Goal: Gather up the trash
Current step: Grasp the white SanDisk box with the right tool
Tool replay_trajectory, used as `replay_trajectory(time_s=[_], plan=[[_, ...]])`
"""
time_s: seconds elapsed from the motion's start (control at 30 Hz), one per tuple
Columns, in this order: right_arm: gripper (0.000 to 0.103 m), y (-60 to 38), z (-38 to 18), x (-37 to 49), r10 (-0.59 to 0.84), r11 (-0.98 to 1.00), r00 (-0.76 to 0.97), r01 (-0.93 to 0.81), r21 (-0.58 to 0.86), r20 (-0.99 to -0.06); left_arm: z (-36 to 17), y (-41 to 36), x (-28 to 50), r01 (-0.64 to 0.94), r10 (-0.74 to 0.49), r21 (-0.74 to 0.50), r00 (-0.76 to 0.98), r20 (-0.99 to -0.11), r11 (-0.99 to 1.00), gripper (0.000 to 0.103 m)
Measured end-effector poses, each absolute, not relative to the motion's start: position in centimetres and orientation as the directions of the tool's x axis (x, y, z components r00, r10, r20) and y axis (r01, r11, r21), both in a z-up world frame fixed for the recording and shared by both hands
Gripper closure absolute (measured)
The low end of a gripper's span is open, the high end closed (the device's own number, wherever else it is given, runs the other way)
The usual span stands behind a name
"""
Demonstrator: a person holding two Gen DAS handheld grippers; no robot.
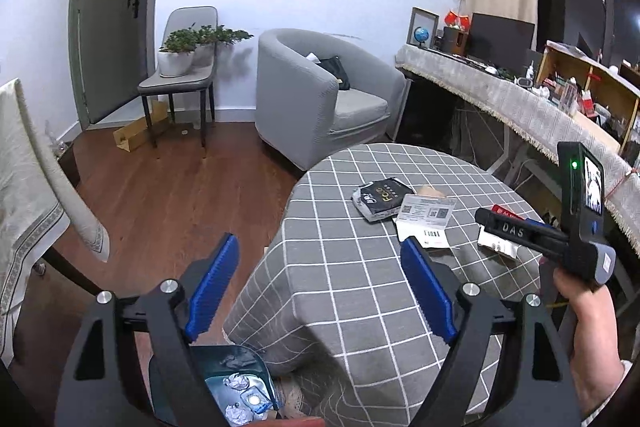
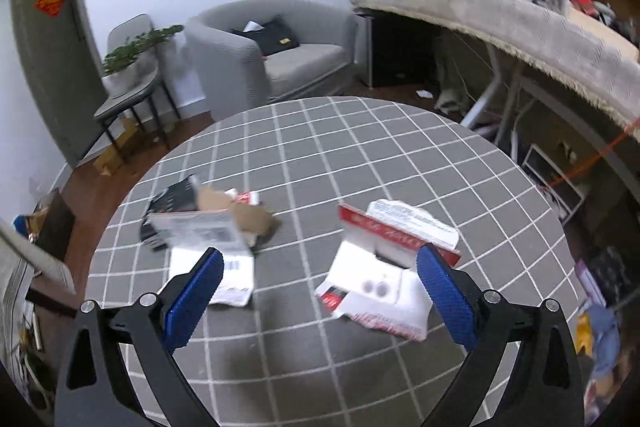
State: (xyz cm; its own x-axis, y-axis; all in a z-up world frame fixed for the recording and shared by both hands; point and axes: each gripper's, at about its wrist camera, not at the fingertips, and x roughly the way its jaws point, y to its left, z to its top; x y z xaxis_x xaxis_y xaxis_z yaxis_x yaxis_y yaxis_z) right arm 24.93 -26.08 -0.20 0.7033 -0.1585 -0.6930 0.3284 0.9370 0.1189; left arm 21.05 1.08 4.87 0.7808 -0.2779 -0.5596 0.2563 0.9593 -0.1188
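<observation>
Trash lies on a round table with a grey checked cloth (image 2: 360, 155). A red and white torn package (image 2: 384, 279) lies just ahead of my right gripper (image 2: 320, 259), which is open and empty above the table. To the left lie a white labelled envelope (image 2: 216, 263), brown cardboard (image 2: 244, 215) and a black packet (image 2: 176, 199). My left gripper (image 1: 320, 251) is open and empty, held over the table's left edge. Below it stands a teal trash bin (image 1: 240, 387) with crumpled waste inside. In the left wrist view the black packet (image 1: 378, 201) and envelope (image 1: 428, 211) lie mid-table.
The right hand-held gripper (image 1: 560, 235) shows at the right of the left wrist view. A grey armchair (image 1: 320, 95), a chair with potted plants (image 1: 184, 67) and a long cluttered desk (image 1: 520, 99) stand behind the table. Another cloth-covered table (image 1: 24, 187) is at the left.
</observation>
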Motion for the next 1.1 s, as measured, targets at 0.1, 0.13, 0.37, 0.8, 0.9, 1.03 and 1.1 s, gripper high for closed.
replay_trajectory(time_s=[0.1,0.13,0.37,0.8,0.9,1.03,1.1], plan=[[0.005,-27.4,-0.5,25.7,-0.178,0.927,0.695,0.356,0.118,-0.697,4.5,0.3,21.9,0.267,-0.286,-0.119,0.773,-0.567,0.956,0.018],[0.005,-27.7,-0.6,25.8,-0.184,0.924,0.694,0.364,0.119,-0.697,4.4,0.1,22.1,0.270,-0.289,-0.119,0.771,-0.568,0.955,0.018],[0.005,-29.7,-1.7,27.4,-0.213,0.915,0.659,0.393,0.089,-0.721,3.7,-2.4,23.8,0.306,-0.302,-0.096,0.752,-0.586,0.947,0.017],[0.005,-32.6,-1.0,27.0,-0.200,0.928,0.680,0.363,0.086,-0.706,2.3,-6.0,25.9,0.339,-0.350,-0.137,0.719,-0.600,0.931,0.017],[0.005,-32.2,-1.0,26.7,-0.230,0.935,0.673,0.353,0.031,-0.703,2.2,-6.5,26.0,0.341,-0.359,-0.148,0.718,-0.597,0.928,0.017],[0.005,-33.6,-2.3,27.0,-0.204,0.927,0.641,0.369,0.064,-0.740,2.1,-7.1,26.0,0.348,-0.360,-0.140,0.719,-0.595,0.927,0.017],[0.005,-34.1,-2.8,27.2,-0.161,0.929,0.641,0.356,0.105,-0.751,1.8,-7.3,26.2,0.348,-0.357,-0.138,0.716,-0.600,0.928,0.017]])
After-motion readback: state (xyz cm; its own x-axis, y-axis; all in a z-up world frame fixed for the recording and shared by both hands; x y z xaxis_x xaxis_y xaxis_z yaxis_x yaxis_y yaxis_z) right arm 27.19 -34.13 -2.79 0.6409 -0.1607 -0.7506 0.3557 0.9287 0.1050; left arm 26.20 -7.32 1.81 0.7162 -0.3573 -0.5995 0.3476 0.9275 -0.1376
